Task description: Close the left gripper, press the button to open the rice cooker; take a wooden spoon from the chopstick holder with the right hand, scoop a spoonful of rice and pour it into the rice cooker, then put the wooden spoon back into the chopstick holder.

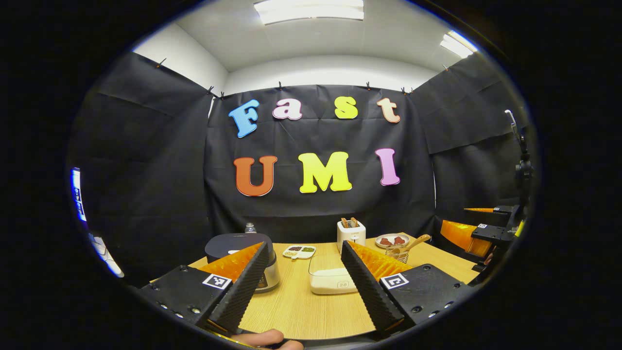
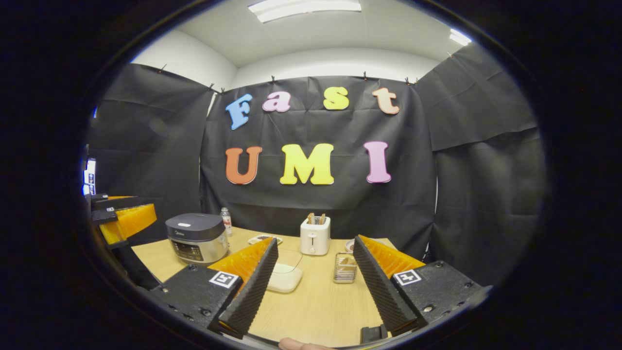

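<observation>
The tabletop is pale wood grain. The rice cooker has a dark grey lid over a silver body. The toaster is white, the chopstick holder silvery wire mesh, the rice container clear, holding white rice.

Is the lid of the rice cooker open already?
No, in the right gripper view the rice cooker sits on the table with its dark lid flat and closed on top.

Black cloth walls, white ceiling with strip lights, light wooden table
</observation>
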